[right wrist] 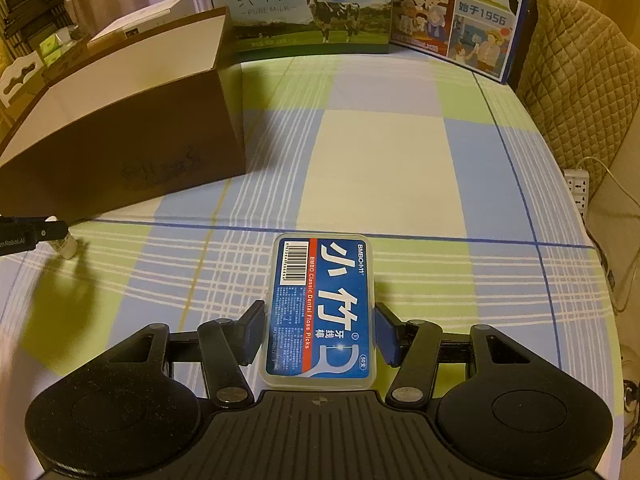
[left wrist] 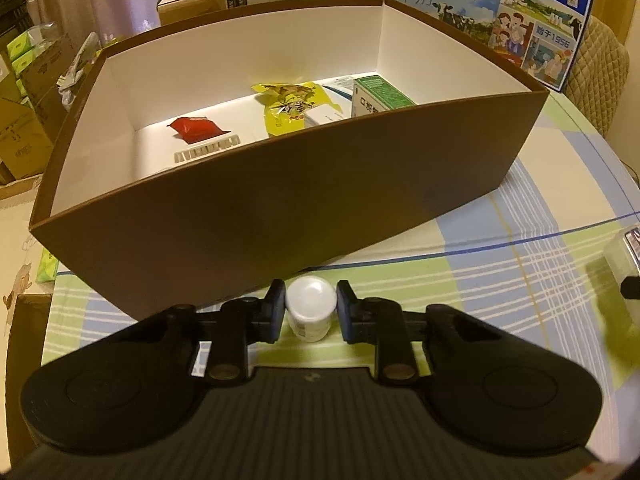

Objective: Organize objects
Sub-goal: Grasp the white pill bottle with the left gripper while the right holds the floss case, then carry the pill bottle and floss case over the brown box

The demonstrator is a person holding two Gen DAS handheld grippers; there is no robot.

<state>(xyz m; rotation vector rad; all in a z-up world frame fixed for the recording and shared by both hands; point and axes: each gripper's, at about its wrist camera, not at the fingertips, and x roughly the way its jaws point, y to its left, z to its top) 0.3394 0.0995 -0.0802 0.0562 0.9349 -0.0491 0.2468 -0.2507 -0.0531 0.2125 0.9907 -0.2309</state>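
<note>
My left gripper (left wrist: 311,307) is shut on a small white bottle (left wrist: 310,305) with a white cap, held just above the checked tablecloth right in front of the brown box (left wrist: 280,216). The box has a white inside and holds a red packet (left wrist: 197,127), a yellow snack bag (left wrist: 289,107), a green-and-white carton (left wrist: 378,98) and a white pill strip (left wrist: 208,149). My right gripper (right wrist: 320,330) is shut on a blue dental floss pick case (right wrist: 322,308), to the right of the box (right wrist: 132,148). The left gripper's finger and the bottle (right wrist: 66,245) show at the right wrist view's left edge.
Two milk cartons (right wrist: 312,4) stand at the table's back edge. A quilted chair back (right wrist: 576,80) is at the right, with a power strip (right wrist: 578,190) below it. Cardboard boxes (left wrist: 24,136) and tissue packs lie left of the table. The table's right edge curves round.
</note>
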